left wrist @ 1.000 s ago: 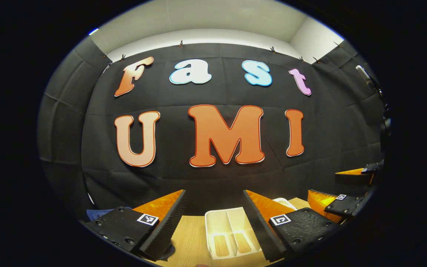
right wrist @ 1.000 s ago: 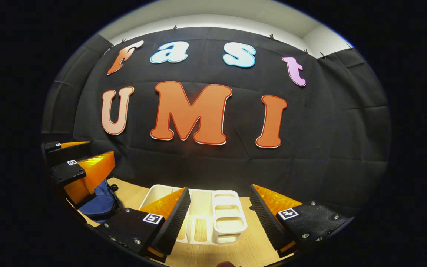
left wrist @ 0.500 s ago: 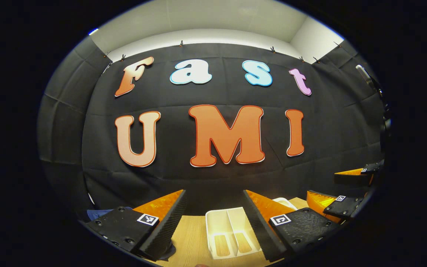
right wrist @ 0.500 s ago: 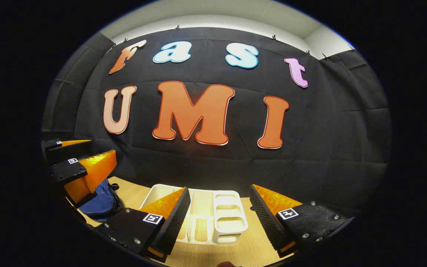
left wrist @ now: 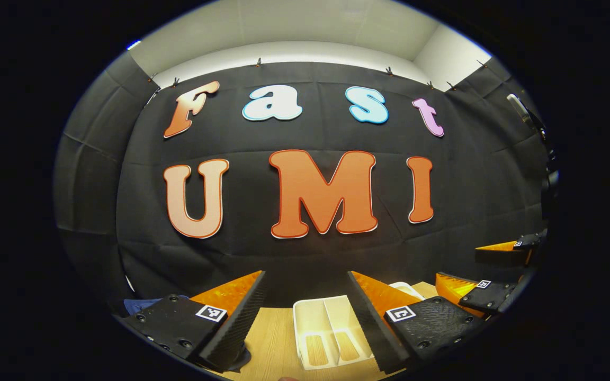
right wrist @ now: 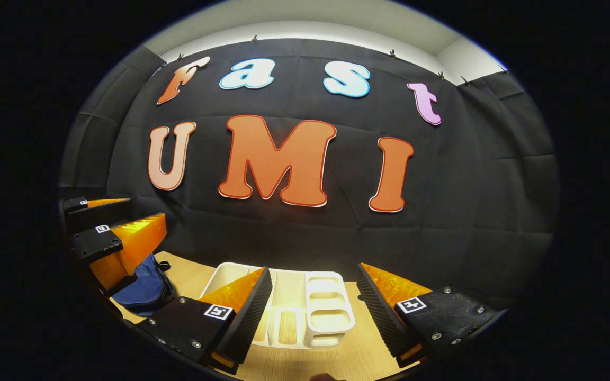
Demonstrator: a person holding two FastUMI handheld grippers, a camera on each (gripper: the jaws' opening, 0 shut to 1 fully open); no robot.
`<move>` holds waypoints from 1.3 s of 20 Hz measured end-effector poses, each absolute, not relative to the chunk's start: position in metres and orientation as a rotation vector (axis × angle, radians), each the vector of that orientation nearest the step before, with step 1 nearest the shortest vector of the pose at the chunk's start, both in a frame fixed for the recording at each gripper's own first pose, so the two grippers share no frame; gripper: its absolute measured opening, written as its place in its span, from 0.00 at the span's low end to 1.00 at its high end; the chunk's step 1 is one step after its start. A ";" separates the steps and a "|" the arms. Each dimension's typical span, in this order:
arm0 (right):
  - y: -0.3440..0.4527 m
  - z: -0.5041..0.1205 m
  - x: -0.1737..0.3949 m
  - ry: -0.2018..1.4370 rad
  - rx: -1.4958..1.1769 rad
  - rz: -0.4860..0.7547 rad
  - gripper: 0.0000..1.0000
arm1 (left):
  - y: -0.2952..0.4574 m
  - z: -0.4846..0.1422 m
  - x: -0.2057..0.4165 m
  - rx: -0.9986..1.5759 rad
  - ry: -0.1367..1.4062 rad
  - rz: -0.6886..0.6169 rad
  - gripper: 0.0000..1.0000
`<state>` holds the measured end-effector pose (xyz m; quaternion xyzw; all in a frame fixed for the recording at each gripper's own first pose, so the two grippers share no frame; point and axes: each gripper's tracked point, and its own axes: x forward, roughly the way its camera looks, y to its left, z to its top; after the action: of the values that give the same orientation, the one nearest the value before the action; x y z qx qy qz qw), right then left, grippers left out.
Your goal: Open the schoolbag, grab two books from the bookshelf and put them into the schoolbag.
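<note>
Left gripper [left wrist: 305,296], jaws apart and empty, hovers nearer the blue schoolbag [right wrist: 143,288], lying low to its left.

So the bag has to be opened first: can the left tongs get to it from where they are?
Probably yes. The left tongs hang open just above the blue bag on the table, with nothing between them; the white rack stands off to the side.

Blue schoolbag [right wrist: 143,288] lies left of the white bookshelf [right wrist: 331,312].
</note>
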<state>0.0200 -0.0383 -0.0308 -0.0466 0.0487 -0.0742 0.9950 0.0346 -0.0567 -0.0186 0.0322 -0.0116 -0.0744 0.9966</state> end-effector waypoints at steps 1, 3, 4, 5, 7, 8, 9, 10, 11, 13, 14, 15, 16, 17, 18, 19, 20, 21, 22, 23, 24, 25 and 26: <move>-0.039 -0.030 0.021 0.097 -0.093 -0.150 0.96 | -0.057 -0.018 0.034 0.064 -0.024 -0.149 0.94; -0.039 -0.031 0.021 0.094 -0.091 -0.152 0.96 | -0.057 -0.017 0.032 0.063 -0.025 -0.150 0.93; -0.039 -0.030 0.021 0.093 -0.090 -0.151 0.96 | -0.058 -0.019 0.033 0.064 -0.024 -0.151 0.93; -0.040 -0.029 0.021 0.091 -0.088 -0.152 0.96 | -0.058 -0.019 0.031 0.064 -0.021 -0.152 0.94; -0.039 -0.029 0.022 0.088 -0.088 -0.152 0.96 | -0.059 -0.020 0.033 0.064 -0.019 -0.152 0.93; -0.039 -0.029 0.022 0.088 -0.089 -0.152 0.96 | -0.058 -0.021 0.033 0.065 -0.019 -0.151 0.93; -0.039 -0.029 0.023 0.088 -0.089 -0.149 0.96 | -0.058 -0.020 0.032 0.065 -0.019 -0.150 0.93; -0.039 -0.029 0.023 0.087 -0.090 -0.149 0.96 | -0.057 -0.020 0.032 0.064 -0.018 -0.148 0.94; -0.039 -0.028 0.021 0.087 -0.091 -0.147 0.96 | -0.058 -0.020 0.033 0.065 -0.017 -0.148 0.93; -0.038 -0.029 0.022 0.084 -0.092 -0.148 0.96 | -0.057 -0.021 0.034 0.065 -0.016 -0.147 0.93; -0.038 -0.029 0.022 0.085 -0.091 -0.147 0.96 | -0.057 -0.021 0.033 0.066 -0.018 -0.147 0.93; -0.039 -0.028 0.022 0.085 -0.091 -0.150 0.96 | -0.057 -0.021 0.034 0.066 -0.020 -0.147 0.93; -0.038 -0.028 0.022 0.086 -0.091 -0.149 0.96 | -0.057 -0.020 0.034 0.065 -0.021 -0.146 0.93; -0.037 -0.028 0.022 0.085 -0.091 -0.151 0.96 | -0.057 -0.019 0.034 0.064 -0.021 -0.147 0.93; -0.039 -0.029 0.022 0.086 -0.091 -0.150 0.96 | -0.056 -0.020 0.034 0.064 -0.021 -0.146 0.93; -0.038 -0.028 0.021 0.085 -0.092 -0.150 0.96 | -0.056 -0.020 0.035 0.064 -0.020 -0.148 0.93; -0.038 -0.027 0.022 0.085 -0.093 -0.150 0.96 | -0.057 -0.021 0.034 0.066 -0.021 -0.147 0.93; -0.039 -0.028 0.023 0.086 -0.092 -0.149 0.96 | -0.057 -0.020 0.034 0.066 -0.023 -0.148 0.93; -0.039 -0.028 0.023 0.086 -0.092 -0.150 0.96 | -0.057 -0.020 0.034 0.066 -0.024 -0.148 0.93; -0.038 -0.029 0.023 0.087 -0.092 -0.149 0.96 | -0.055 -0.019 0.033 0.066 -0.026 -0.148 0.93; -0.038 -0.028 0.022 0.086 -0.093 -0.150 0.96 | -0.057 -0.019 0.035 0.065 -0.027 -0.149 0.93; -0.038 -0.028 0.022 0.088 -0.093 -0.148 0.96 | -0.055 -0.018 0.034 0.065 -0.030 -0.144 0.93; -0.037 -0.028 0.023 0.087 -0.093 -0.145 0.96 | -0.056 -0.017 0.035 0.065 -0.033 -0.143 0.93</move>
<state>0.0230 -0.0370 -0.0278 -0.0467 0.0437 -0.0726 0.9953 0.0348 -0.0558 -0.0168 0.0326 -0.0164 -0.0713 0.9968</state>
